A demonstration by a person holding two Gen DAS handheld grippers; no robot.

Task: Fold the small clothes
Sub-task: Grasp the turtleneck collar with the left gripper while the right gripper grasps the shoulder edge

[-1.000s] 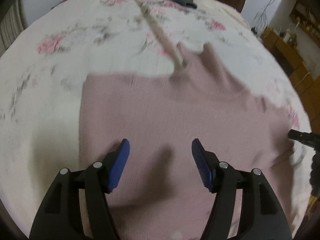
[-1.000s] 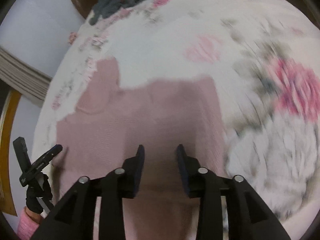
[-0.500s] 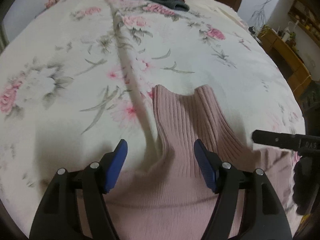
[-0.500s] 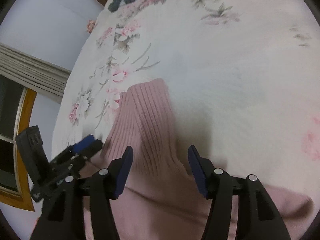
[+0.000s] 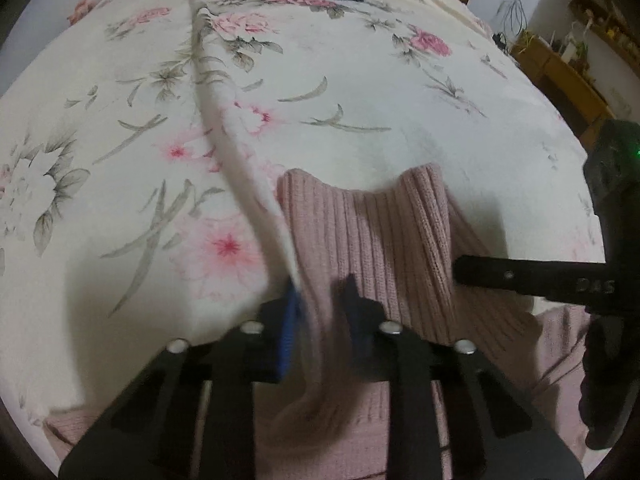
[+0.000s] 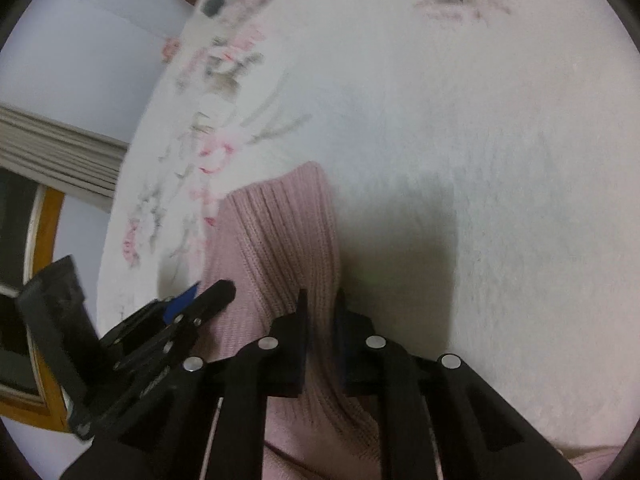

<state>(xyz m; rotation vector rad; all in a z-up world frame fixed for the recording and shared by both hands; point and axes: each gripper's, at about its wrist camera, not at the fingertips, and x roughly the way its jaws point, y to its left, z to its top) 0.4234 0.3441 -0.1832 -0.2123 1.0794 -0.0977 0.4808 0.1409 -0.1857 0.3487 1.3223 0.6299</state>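
Both my grippers pinch the pink sweater [image 5: 372, 236] lying on the flowered bedspread [image 5: 120, 168]: my left gripper [image 5: 320, 312] clamps the left side of its ribbed collar, my right gripper [image 6: 320, 312] clamps the collar's right side.

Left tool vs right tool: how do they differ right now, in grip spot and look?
The left tool pinches the left side of the pink sweater at the base of its ribbed collar; the right tool pinches the collar's right side. In its own view the left tool shows a bright blue pad; the right tool's pads look dark. Both are closed on the knit, lying on the floral bedspread.
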